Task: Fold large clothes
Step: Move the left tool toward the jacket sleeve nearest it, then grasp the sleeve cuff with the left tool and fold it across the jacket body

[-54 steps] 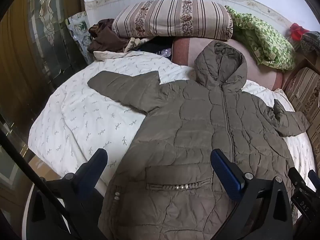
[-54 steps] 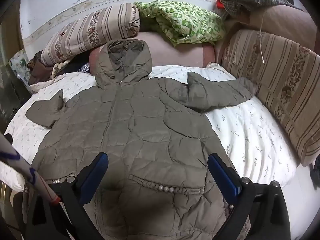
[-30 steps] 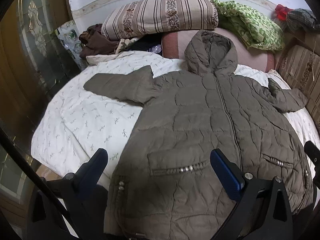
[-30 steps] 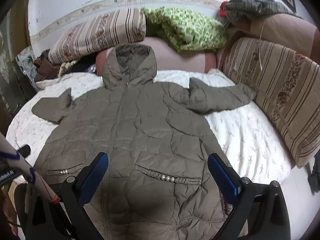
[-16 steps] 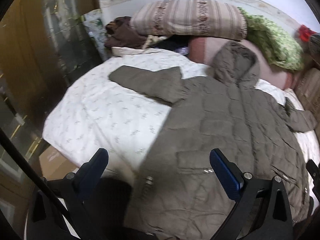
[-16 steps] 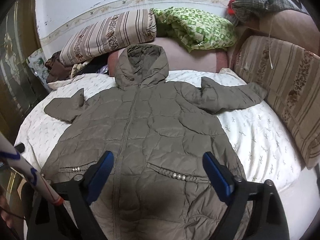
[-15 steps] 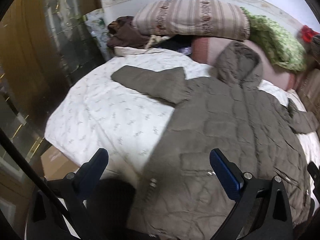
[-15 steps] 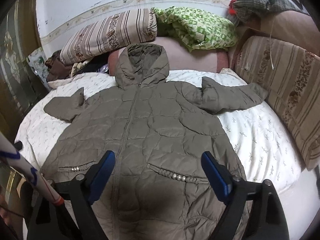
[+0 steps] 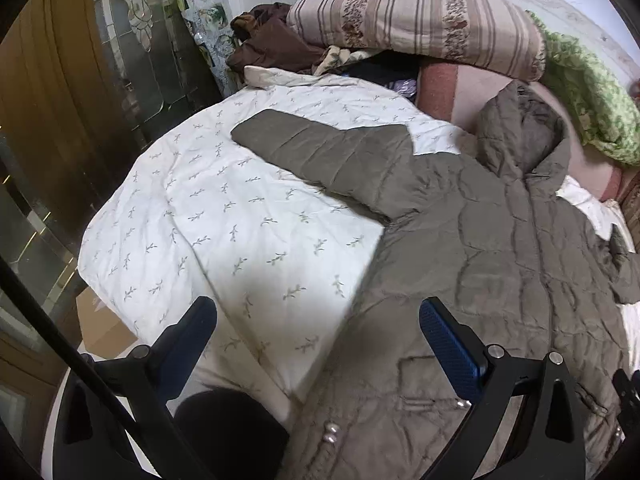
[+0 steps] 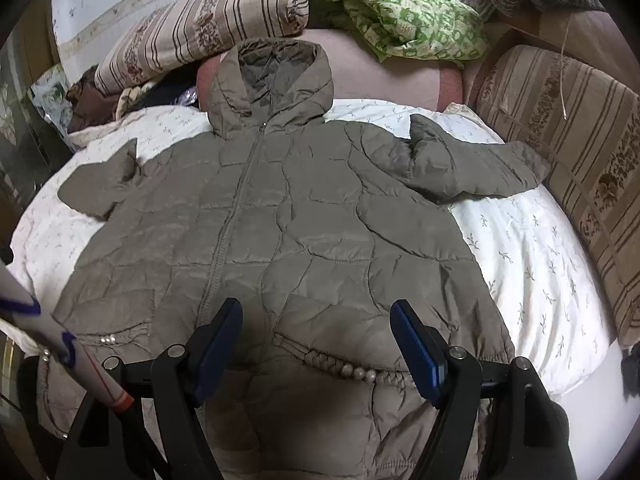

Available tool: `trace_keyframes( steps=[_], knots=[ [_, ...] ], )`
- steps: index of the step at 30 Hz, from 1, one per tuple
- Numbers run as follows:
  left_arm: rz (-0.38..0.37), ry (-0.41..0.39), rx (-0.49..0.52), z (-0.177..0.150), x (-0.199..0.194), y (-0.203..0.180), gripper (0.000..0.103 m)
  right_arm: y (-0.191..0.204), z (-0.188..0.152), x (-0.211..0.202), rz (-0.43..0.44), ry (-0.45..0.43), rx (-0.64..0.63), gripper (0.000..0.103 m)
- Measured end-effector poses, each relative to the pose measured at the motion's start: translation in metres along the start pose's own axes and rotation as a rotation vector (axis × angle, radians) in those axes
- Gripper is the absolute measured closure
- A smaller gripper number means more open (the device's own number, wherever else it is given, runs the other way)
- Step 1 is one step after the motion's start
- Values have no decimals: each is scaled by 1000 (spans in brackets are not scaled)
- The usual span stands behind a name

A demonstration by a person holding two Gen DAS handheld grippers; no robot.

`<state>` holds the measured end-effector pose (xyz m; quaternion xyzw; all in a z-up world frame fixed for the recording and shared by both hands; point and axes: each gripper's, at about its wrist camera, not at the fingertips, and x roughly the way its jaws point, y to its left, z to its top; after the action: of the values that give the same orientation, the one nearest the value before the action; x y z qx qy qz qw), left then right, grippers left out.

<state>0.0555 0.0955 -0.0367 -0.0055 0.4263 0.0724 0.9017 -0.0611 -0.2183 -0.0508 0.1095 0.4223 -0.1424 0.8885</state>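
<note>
Olive jacket [image 10: 304, 232] unmoved, left gripper [image 9: 316, 336] shifted leftward

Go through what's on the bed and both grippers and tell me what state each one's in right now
jacket: spread flat, front up, zipped, unfolded
hood: propped against the pink bolster
sleeves: both stretched outward
left gripper: open, empty
right gripper: open, empty, above the hem
green blanket: bunched up

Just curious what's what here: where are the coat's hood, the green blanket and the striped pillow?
hood [image 10: 276, 80]: right wrist view, on its lining.
green blanket [image 10: 396, 20]: right wrist view, its middle.
striped pillow [image 9: 416, 20]: left wrist view, its middle.
</note>
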Motion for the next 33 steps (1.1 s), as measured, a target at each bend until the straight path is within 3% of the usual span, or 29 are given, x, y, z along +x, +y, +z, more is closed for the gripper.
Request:
trace_keyframes(
  steps=[7, 18, 25, 33],
  knots=[
    [49, 17, -44, 18, 28, 28, 2, 8, 10, 21, -7, 31, -19, 22],
    [85, -3, -123, 91, 88, 77, 2, 31, 18, 48, 0, 71, -65, 22],
    [-30, 30, -221, 141, 154, 97, 2, 36, 21, 62, -17, 93, -73, 22],
    [-149, 153, -382, 186, 263, 127, 5, 32, 23, 82, -47, 125, -58, 21]
  ],
)
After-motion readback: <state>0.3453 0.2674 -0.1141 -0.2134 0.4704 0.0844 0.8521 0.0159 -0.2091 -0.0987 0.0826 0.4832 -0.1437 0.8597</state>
